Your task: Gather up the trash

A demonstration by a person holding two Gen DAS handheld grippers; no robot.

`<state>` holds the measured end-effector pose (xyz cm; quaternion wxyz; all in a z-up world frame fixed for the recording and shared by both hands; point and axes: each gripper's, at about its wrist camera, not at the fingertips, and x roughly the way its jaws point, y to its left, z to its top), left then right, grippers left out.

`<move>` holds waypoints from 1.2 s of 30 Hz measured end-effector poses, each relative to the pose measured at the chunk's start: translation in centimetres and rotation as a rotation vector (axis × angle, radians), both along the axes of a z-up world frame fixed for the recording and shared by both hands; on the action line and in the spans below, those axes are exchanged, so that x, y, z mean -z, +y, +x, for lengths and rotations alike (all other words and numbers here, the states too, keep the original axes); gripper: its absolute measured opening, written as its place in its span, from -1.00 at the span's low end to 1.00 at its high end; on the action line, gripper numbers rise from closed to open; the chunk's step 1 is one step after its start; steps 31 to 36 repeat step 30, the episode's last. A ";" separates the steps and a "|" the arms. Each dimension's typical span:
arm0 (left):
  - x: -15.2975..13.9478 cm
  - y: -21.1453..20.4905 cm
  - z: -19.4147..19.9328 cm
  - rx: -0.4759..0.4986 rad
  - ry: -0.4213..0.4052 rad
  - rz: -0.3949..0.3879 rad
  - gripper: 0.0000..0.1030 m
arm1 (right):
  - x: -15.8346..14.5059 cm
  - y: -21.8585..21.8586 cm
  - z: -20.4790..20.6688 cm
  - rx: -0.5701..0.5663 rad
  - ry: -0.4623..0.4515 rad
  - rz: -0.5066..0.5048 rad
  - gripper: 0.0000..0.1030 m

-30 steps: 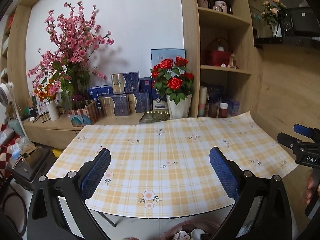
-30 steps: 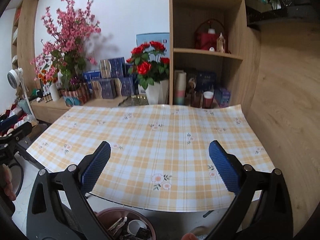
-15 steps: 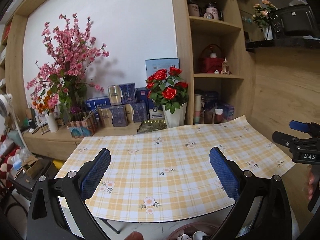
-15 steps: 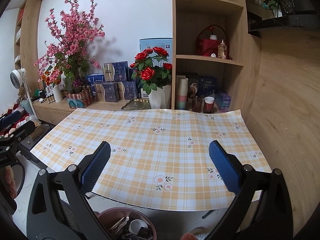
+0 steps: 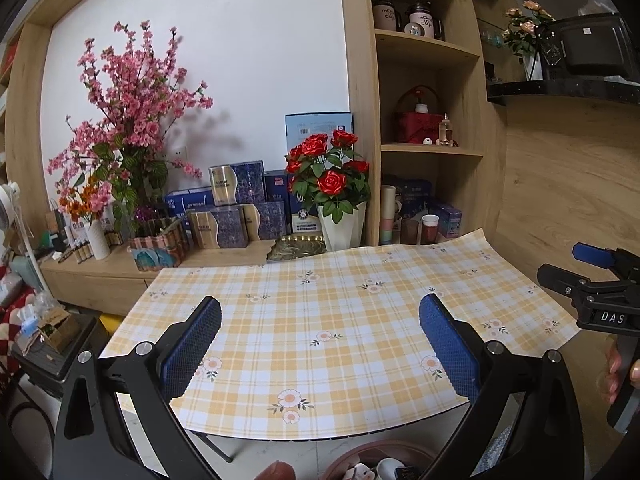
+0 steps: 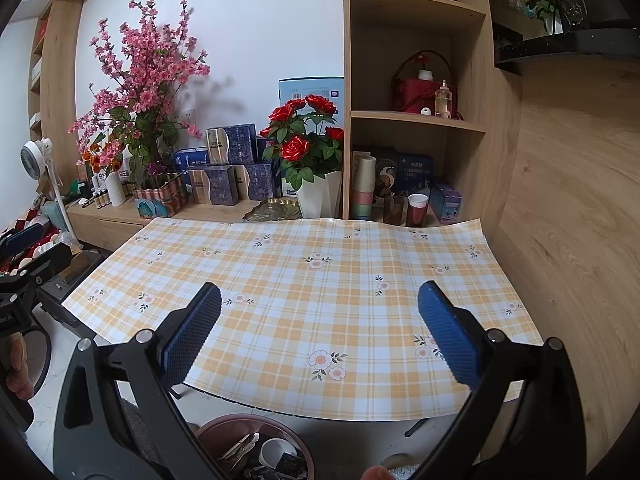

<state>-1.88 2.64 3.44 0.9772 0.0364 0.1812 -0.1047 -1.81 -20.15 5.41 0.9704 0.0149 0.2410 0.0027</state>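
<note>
A brown round bin stands on the floor under the table's near edge, holding a white cup and other scraps; its rim also shows at the bottom of the left wrist view. The table wears a yellow plaid cloth with nothing lying on it. My left gripper is open and holds nothing above the near edge. My right gripper is open too, empty, over the cloth's front; it also appears at the right edge of the left wrist view.
Behind the table a low wooden cabinet carries a pink blossom arrangement, blue boxes and a white vase of red roses. Shelves hold cups and jars. A wooden wall runs along the right. A fan stands left.
Both grippers have tilted upward and drawn back slightly, so the table sits lower and more of the shelves shows. Jaws stay open throughout.
</note>
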 end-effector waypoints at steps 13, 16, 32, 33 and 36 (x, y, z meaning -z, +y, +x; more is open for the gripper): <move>0.1 0.3 0.2 -0.002 0.016 -0.002 0.88 | -0.1 0.0 0.0 -0.007 0.000 0.000 0.89; 0.1 0.2 0.2 -0.002 0.014 0.004 0.88 | -0.2 0.1 0.0 -0.010 -0.001 0.001 0.89; 0.2 0.3 0.2 -0.018 0.019 0.001 0.88 | -0.2 0.2 -0.1 -0.008 0.001 0.000 0.89; 0.2 0.3 0.2 -0.018 0.019 0.001 0.88 | -0.2 0.2 -0.1 -0.008 0.001 0.000 0.89; 0.2 0.3 0.2 -0.018 0.019 0.001 0.88 | -0.2 0.2 -0.1 -0.008 0.001 0.000 0.89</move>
